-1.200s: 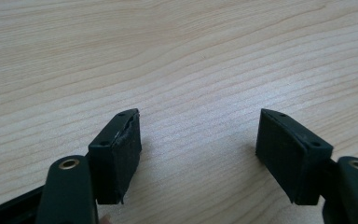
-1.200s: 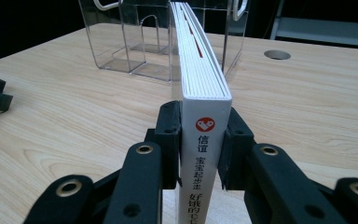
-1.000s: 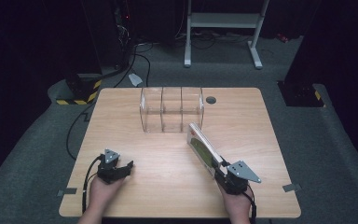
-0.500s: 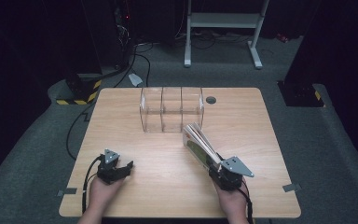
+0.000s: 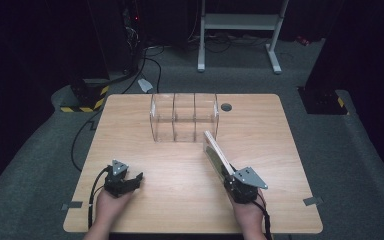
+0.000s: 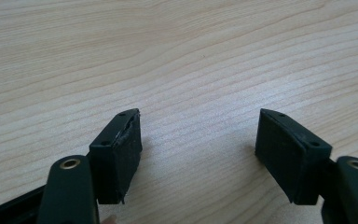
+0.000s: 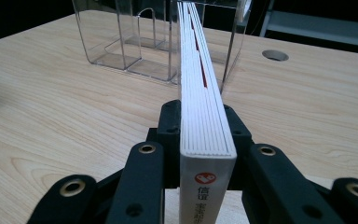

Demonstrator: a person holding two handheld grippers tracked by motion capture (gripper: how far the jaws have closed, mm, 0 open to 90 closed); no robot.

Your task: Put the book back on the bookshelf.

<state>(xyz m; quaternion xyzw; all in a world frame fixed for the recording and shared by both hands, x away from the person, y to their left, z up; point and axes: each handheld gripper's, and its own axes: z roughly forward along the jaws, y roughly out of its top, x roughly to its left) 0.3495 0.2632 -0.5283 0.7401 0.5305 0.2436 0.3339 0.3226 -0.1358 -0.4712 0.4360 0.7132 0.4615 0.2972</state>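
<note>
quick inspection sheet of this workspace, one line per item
surface: light wooden table, with a round grommet hole near its far edge
job's things: thin white book clamped at its spine end, raised and pointing at the clear acrylic three-compartment organiser, whose compartments look empty
clutter: nothing seen
grippers: right hand-held gripper shut on the book, its jaws have just closed further; left hand-held gripper open with nothing between its pads, resting low on the table
cables: a black cable trails from the left gripper; more cables lie on the floor behind the table
surroundings: dark grey floor, white metal stand legs, yellow-black striped block
</note>
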